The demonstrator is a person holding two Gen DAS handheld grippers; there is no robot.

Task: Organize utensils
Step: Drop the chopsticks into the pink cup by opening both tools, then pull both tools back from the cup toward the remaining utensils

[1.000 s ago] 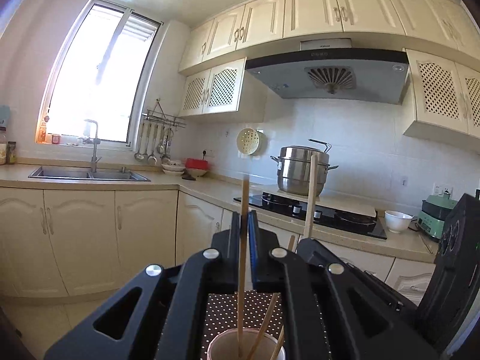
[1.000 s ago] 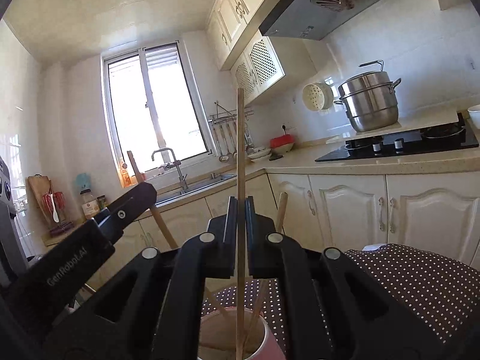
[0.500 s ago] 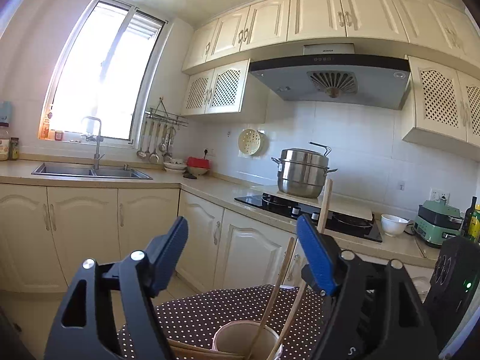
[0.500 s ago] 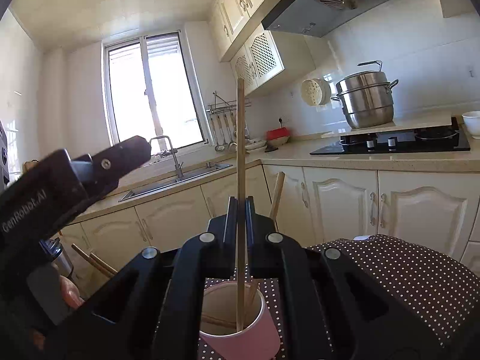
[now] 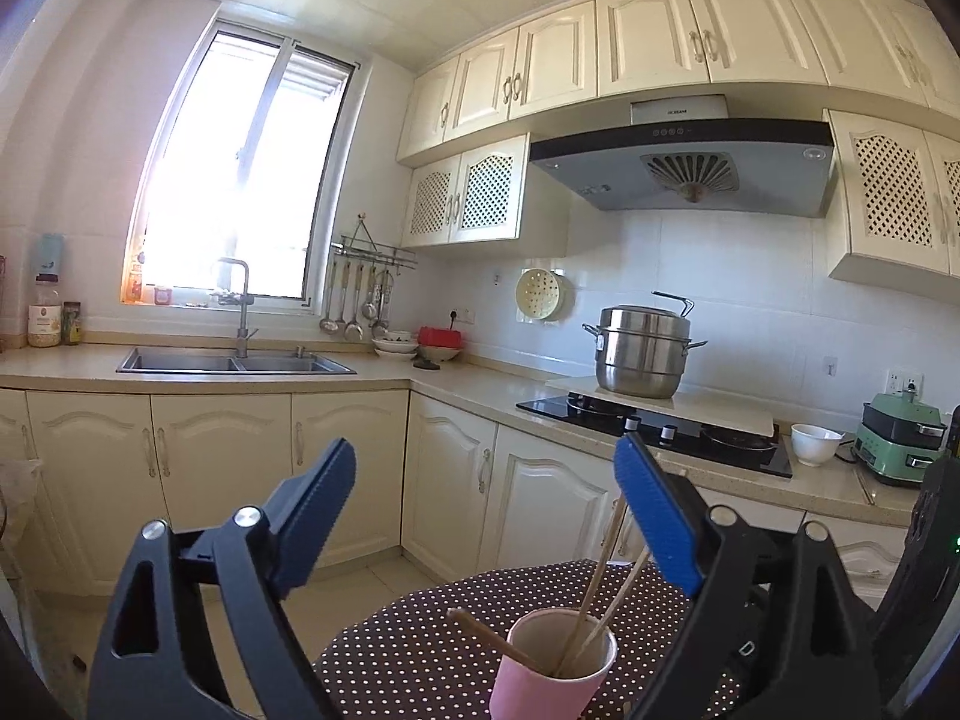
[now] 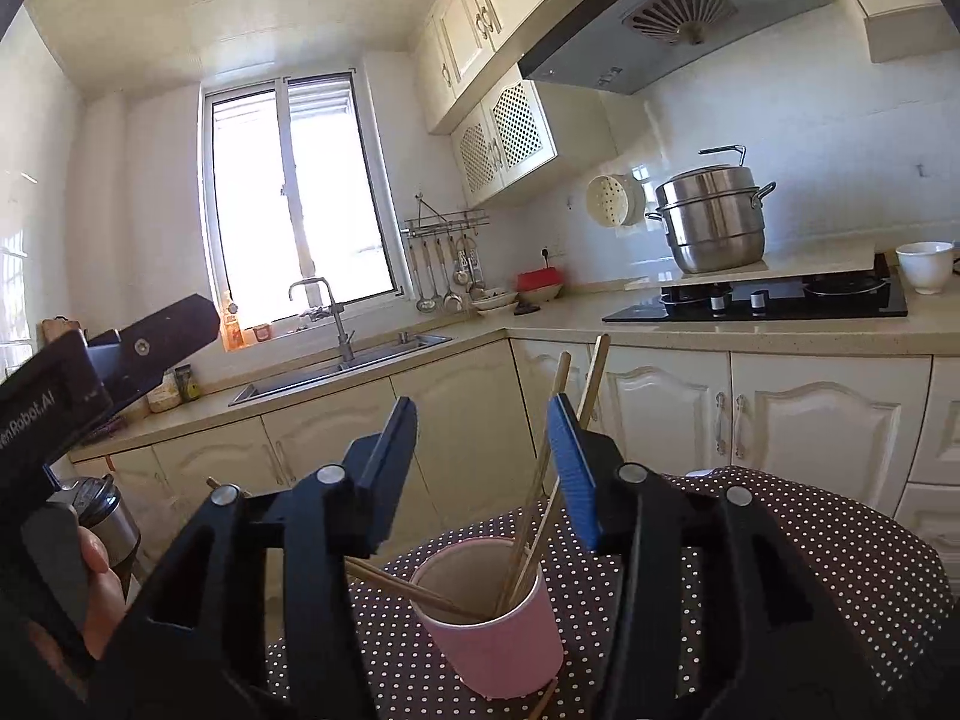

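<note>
A pink paper cup (image 5: 552, 675) (image 6: 498, 630) stands on a round table with a dark polka-dot cloth (image 5: 408, 654) (image 6: 810, 564). Several wooden chopsticks (image 5: 600, 588) (image 6: 540, 492) lean inside it, some to the right, others to the left. My left gripper (image 5: 486, 510) is open and empty, above and behind the cup. My right gripper (image 6: 486, 456) is open and empty just above the cup, with the chopsticks rising between its jaws. The left gripper's body (image 6: 90, 372) shows at the left of the right wrist view.
Cream kitchen cabinets and a counter run behind the table. A sink (image 5: 234, 363) lies under the window, a steel pot (image 5: 642, 351) stands by the hob, and a white bowl (image 5: 813, 444) and green appliance (image 5: 900, 444) stand at the right. A chopstick end (image 6: 543, 699) lies by the cup's base.
Both grippers opened and let their chopsticks drop into the cup: the left one first, the right one in the last half second. Both have drawn back a little from the cup.
</note>
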